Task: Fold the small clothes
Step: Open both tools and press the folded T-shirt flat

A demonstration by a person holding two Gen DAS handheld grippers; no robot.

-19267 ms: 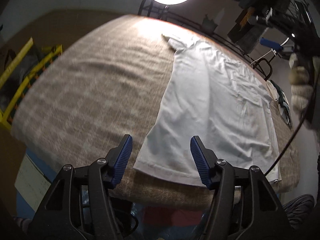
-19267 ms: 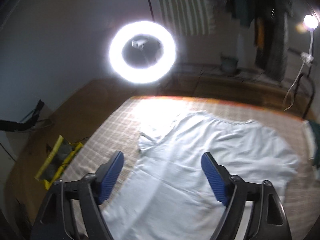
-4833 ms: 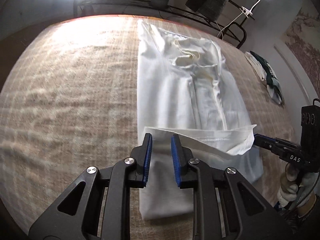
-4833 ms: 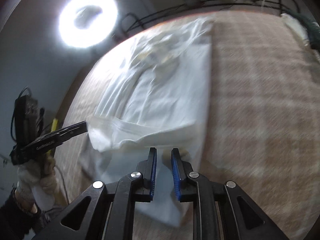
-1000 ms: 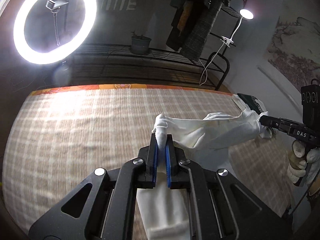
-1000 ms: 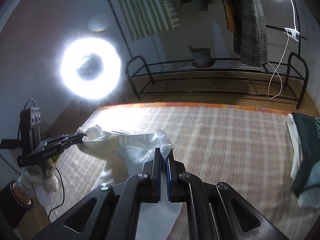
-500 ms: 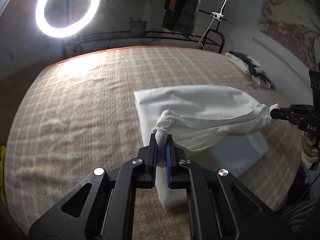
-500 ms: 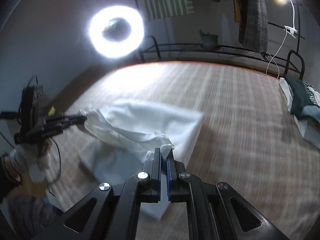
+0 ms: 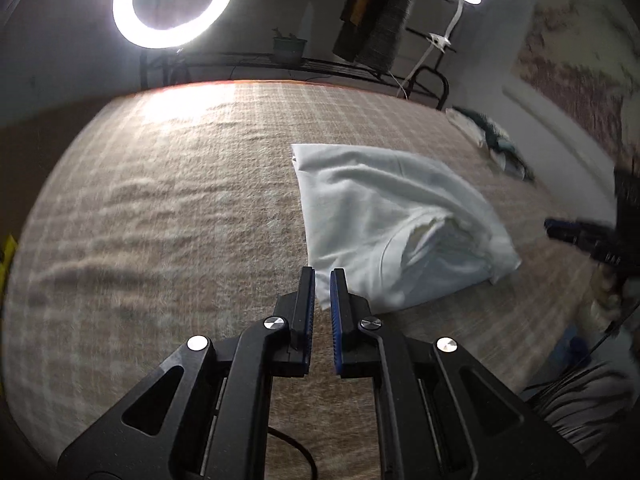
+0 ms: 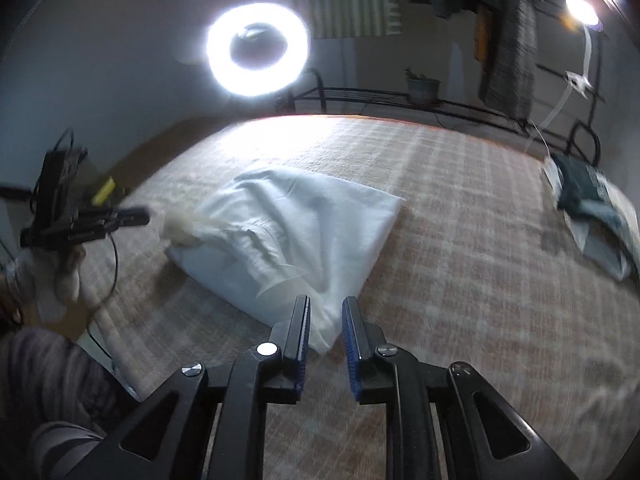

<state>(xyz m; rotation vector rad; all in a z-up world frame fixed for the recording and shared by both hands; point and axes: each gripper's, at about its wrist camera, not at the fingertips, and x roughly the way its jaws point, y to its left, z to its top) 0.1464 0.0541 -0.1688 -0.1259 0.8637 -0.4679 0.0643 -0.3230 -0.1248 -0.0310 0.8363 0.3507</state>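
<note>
Half a second before, both grippers had been pinching the white garment [image 9: 384,216] and holding its top fold up off the bed; by now each had let go, and the cloth had dropped into a folded, slightly rumpled rectangle on the tan checked blanket [image 9: 160,200]. The left gripper [image 9: 322,274] hung just at the near corner of the garment, its blue-padded jaws a narrow gap apart with nothing between them. The right gripper [image 10: 325,304] sat over the opposite near corner, jaws parted a little wider, also empty. A loose edge bulged open along the near side of the fold. Behind the bed a ring light [image 10: 258,48] glared, and a small pile of dark and white clothes [image 10: 588,200] lay at the far right edge of the blanket.
</note>
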